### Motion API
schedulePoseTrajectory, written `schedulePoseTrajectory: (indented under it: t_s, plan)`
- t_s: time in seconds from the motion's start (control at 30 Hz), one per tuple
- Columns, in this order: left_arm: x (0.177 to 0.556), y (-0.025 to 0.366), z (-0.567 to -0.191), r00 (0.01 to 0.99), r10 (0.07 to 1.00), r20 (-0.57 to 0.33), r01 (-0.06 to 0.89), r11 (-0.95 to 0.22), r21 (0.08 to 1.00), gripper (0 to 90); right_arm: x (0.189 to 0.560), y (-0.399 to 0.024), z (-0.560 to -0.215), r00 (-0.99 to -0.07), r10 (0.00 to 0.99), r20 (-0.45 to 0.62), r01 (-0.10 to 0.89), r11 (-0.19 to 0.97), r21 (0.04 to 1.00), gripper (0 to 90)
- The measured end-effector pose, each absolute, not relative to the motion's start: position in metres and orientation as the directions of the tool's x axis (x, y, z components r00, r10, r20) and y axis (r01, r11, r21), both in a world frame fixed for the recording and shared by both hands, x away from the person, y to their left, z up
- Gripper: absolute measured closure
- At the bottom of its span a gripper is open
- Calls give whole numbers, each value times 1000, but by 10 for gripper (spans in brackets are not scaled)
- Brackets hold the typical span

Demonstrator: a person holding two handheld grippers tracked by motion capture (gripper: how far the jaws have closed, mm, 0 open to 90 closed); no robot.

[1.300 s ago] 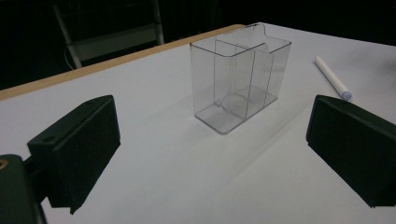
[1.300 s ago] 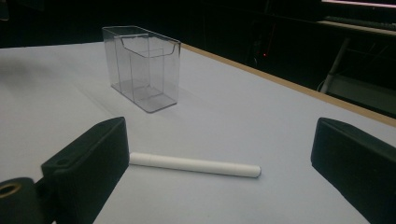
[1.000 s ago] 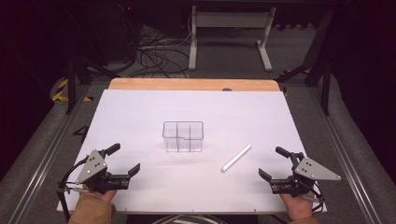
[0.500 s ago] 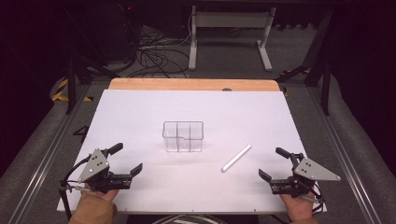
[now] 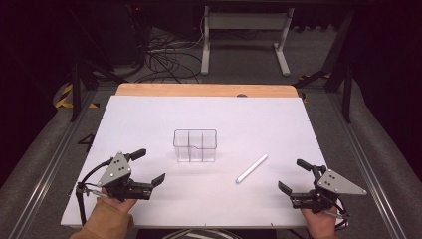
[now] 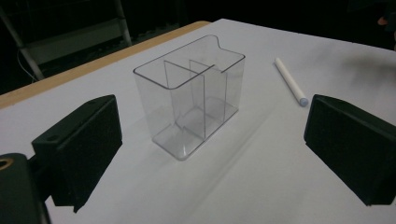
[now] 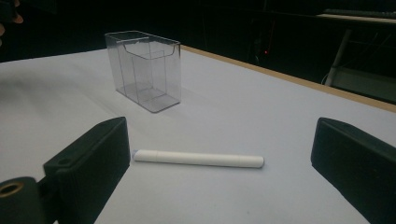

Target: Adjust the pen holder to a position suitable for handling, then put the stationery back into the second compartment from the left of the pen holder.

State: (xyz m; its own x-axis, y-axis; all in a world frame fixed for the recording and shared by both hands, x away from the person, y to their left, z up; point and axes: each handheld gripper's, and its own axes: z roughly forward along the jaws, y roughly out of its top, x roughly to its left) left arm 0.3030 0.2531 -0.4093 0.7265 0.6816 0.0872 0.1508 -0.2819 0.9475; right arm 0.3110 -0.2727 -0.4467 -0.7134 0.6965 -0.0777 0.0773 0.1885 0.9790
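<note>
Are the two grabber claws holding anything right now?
No, nothing is held. The left gripper and right gripper are both open and empty. The white stick lies on the table, and the clear plastic box stands alone.

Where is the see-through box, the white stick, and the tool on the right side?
see-through box (image 5: 195, 146): high view, on its front wall.
white stick (image 5: 252, 168): high view, on the middle of its length.
right tool (image 5: 293, 175): high view, midway between its open jaw tips.

White table top (image 5: 149, 119) w/ wood far edge, cables (image 5: 164, 55) & metal stand (image 5: 244, 30) on floor behind
</note>
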Motion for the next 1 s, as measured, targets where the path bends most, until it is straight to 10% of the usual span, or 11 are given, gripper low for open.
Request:
schedulePoseTrajectory:
  t_s: [1.0]
  plan:
    - [328, 201, -377, 834, 551, -15, 198, -274, 941, 39, 311, -276, -447, -720, 691, -60, 90, 178, 980, 47]
